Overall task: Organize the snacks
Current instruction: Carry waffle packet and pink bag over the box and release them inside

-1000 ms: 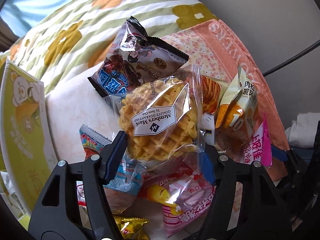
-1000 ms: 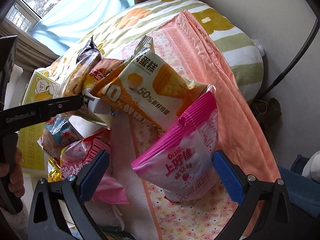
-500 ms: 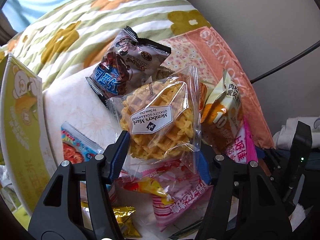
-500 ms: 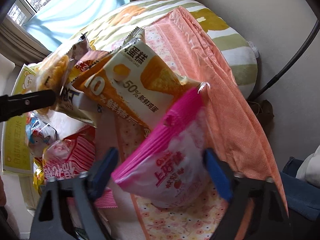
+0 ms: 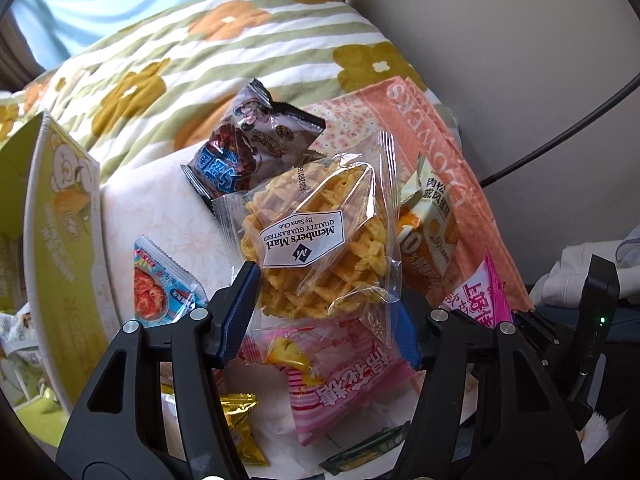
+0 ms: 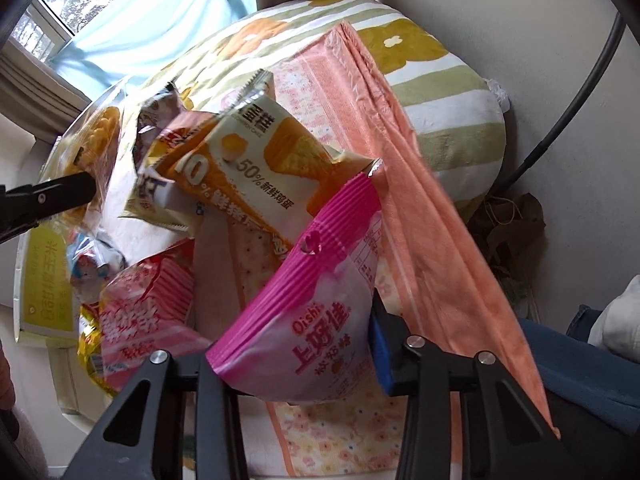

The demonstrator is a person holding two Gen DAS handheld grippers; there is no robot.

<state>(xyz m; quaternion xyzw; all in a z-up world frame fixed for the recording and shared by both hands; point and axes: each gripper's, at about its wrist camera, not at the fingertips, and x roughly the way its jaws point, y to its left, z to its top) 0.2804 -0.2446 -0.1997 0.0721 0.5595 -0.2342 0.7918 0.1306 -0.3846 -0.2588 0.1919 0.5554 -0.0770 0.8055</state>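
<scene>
1. While both tools already have a packet each, most of the sorting looks undone: the snacks lie in a loose heap on the bed, against the striped flowered pillow [image 5: 224,52] and the peach floral cloth [image 5: 436,148], with no orderly row or filled container to be seen.
2. The left gripper [image 5: 324,312] has its fingers pinching the clear waffle-crisp bag [image 5: 320,236] by its lower part; the bag stands up between them, above the pink striped packet [image 5: 340,376].
3. The right gripper [image 6: 292,344] has its fingers closed on the magenta Oishi bag [image 6: 308,304], which tilts up and left; only the blue pad on the right side shows, the other being hidden behind the bag.
4. Left to handle, as I judge it: the dark chocolate packet [image 5: 248,144], the orange egg-cake packet [image 6: 248,164], the small red-and-blue sachet [image 5: 160,280], the gold candy [image 5: 240,420] and the pink striped one.
5. Only the left view shows the yellow-green box [image 5: 52,240] at the bed's left edge as an open-sided thing, perhaps the destination; I cannot tell what it holds.
6. Only the right view shows the window [image 6: 80,32], the full face of the egg-cake packet, and the left tool's finger reaching in from the left edge.
</scene>
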